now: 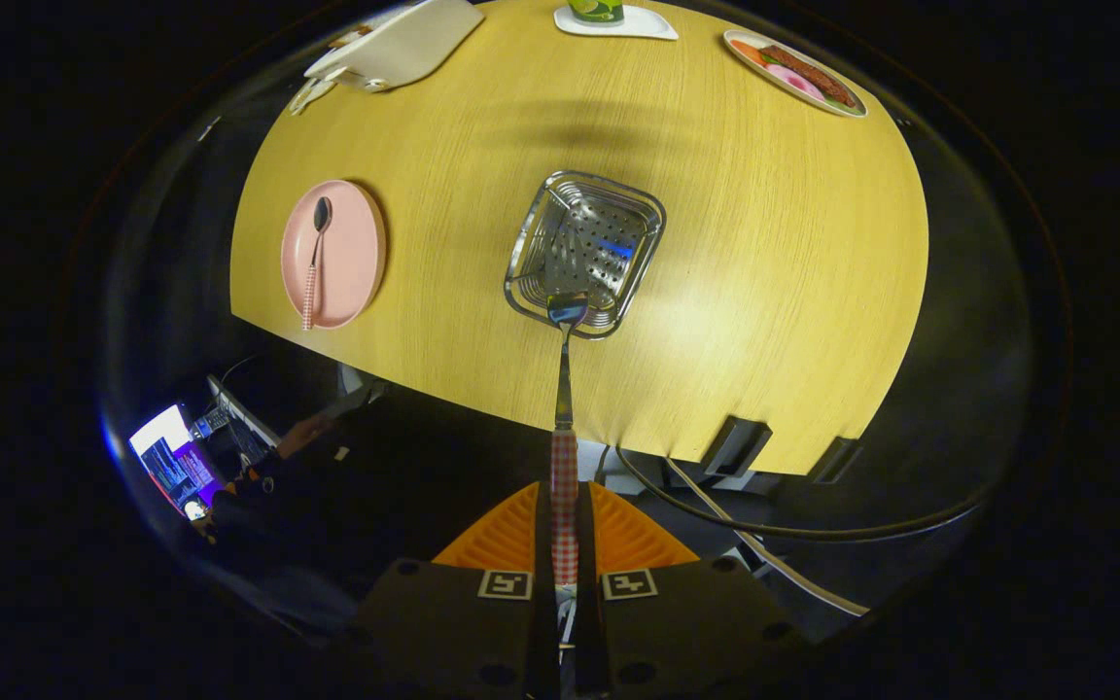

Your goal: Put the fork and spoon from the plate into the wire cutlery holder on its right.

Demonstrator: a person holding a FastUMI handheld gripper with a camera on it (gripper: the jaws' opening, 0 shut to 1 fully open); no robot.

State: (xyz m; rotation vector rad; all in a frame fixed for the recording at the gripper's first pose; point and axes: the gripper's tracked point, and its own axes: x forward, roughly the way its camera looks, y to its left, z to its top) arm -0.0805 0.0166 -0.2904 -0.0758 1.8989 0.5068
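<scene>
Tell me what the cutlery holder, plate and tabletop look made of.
Cutlery holder: polished metal, probably steel; bright reflections, wire sides, perforated base. Plate, holding the spoon: matte pink, plastic or ceramic, cannot tell. Table: light wood grain, likely laminate. The gripper is shut on the fork above the holder.

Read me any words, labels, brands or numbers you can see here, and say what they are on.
No readable text.
Gripper, shut on the fork: two square black-and-white marker patterns, no letters or numbers.
Green cup beyond the wire cutlery holder: label too small to read.
Plate, spoon: no markings.
</scene>
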